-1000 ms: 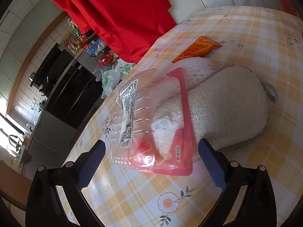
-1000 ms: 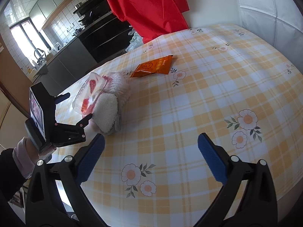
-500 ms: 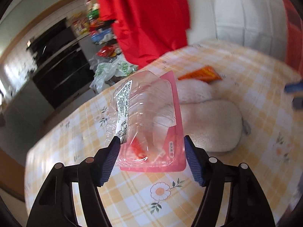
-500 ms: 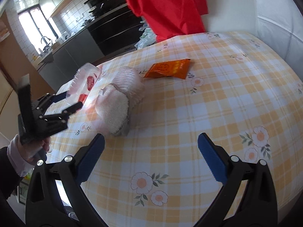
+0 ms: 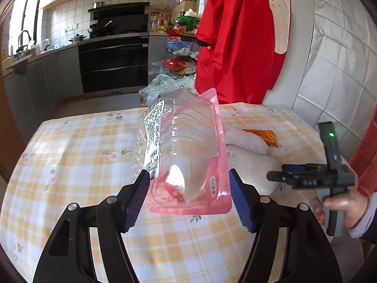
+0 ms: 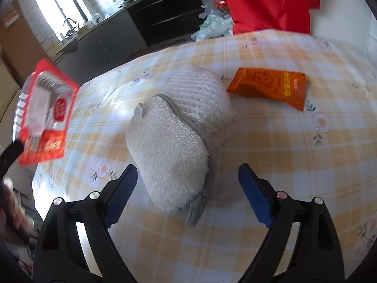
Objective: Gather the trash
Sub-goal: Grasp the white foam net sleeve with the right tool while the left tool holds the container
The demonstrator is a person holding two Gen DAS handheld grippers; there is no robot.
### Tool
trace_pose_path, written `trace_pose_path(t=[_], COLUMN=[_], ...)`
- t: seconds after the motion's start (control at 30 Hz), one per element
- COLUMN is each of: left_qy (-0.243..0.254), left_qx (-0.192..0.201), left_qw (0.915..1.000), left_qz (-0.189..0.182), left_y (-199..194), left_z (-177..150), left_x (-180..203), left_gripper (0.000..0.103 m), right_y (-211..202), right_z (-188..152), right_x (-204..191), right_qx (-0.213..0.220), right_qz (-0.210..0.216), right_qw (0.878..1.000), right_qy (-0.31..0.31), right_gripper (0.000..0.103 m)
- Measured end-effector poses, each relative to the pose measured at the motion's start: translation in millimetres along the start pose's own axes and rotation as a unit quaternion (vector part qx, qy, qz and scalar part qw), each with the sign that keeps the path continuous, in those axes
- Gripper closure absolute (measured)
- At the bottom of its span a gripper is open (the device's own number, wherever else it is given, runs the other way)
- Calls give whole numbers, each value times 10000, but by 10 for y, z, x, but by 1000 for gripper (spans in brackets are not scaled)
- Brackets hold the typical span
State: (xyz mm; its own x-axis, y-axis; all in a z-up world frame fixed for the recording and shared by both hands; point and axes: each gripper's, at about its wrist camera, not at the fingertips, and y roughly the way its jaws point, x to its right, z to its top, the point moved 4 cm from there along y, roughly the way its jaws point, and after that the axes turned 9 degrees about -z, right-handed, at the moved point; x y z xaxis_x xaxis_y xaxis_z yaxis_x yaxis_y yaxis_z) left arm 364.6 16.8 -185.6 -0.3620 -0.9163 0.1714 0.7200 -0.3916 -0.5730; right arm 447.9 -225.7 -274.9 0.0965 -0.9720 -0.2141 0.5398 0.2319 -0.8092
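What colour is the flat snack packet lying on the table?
Orange snack packet, clearest in the right wrist view.

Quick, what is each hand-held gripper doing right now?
Left hand-held gripper: closed on the clear plastic tray, lifted off the table.
Right hand-held gripper: open, holding nothing, above the white scrubbing mitt.

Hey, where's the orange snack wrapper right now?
The flat orange snack wrapper lies on the checked tablecloth in the right wrist view, upper right, just beyond and right of the white fluffy scrubbing mitt.
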Motion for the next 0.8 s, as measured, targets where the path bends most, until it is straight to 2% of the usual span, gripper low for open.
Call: trace_pose_path(t=[0.17,0.27,0.3,0.33,0.43,0.53,0.8], left_qy=[-249,-375,-416,-446,-566,-708,-1011], left_qx=[3,33,48,63,107,131,269], left_qw=[9997,9993,9991,9990,9983,9973,9943], left_qz=[10,-42,-58,-61,-114,-151,-220], left_y=[-256,-378,-416,-455,-576,-694,-1036], left_z=[-166,-239,-255,-277,-339,-398,-589], left_x=[-29,-28,-24,-23,1,25,176], left_gripper=[37,37,37,37,37,36,36], right_y=[110,51,-12,-69,-302,-546,-1174], right_z=[-20,-44,-57,-59,-72,-80,-140], right_x=[-11,-54,-74,-90,-134,-202,-421], right_qx=[-258,-307,-258,-217,81,328,850], right_qz=[231,340,360,374,334,523,853], right_qw=[9986,9980,9980,9980,9983,9967,9918], right_qy=[389,437,454,461,468,532,431], right_gripper=[29,45,57,65,74,80,82])
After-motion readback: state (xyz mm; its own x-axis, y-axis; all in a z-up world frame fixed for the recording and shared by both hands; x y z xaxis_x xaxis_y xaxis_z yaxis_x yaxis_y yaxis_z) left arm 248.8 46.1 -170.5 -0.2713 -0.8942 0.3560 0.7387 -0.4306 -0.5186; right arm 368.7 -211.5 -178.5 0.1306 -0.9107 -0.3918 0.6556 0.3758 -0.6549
